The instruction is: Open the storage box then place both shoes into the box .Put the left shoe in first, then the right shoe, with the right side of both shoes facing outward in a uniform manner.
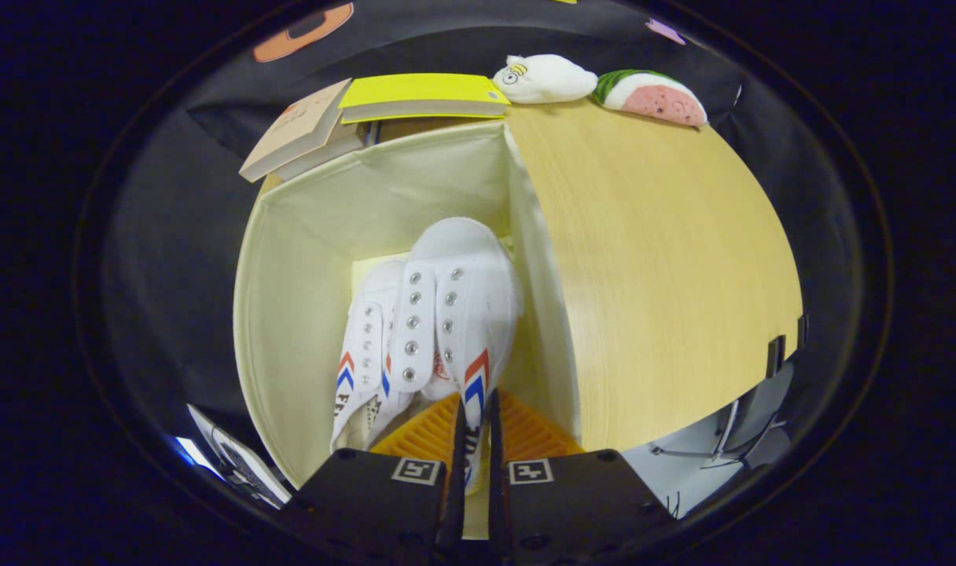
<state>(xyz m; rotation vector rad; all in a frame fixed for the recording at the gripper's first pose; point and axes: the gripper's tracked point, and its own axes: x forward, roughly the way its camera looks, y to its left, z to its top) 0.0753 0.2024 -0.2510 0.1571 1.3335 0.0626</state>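
An open cream fabric storage box [305, 259] stands on the wooden table, seen from above. Inside it lie two white canvas shoes with red and blue chevrons. One shoe [362, 354] rests lower on the left side of the box. The other shoe [456, 306] is above and to its right, toe pointing away from me. My gripper [476, 424] is shut on the side wall of this shoe near its heel, with both fingers pressing the thin canvas edge between them. The shoe hangs inside the box opening.
Two books, a tan one [297, 130] and a yellow one [423, 96], lie behind the box. A white plush toy [542, 79] and a watermelon plush [655, 98] sit at the table's far edge. Bare wooden table [667, 267] stretches to the right of the box.
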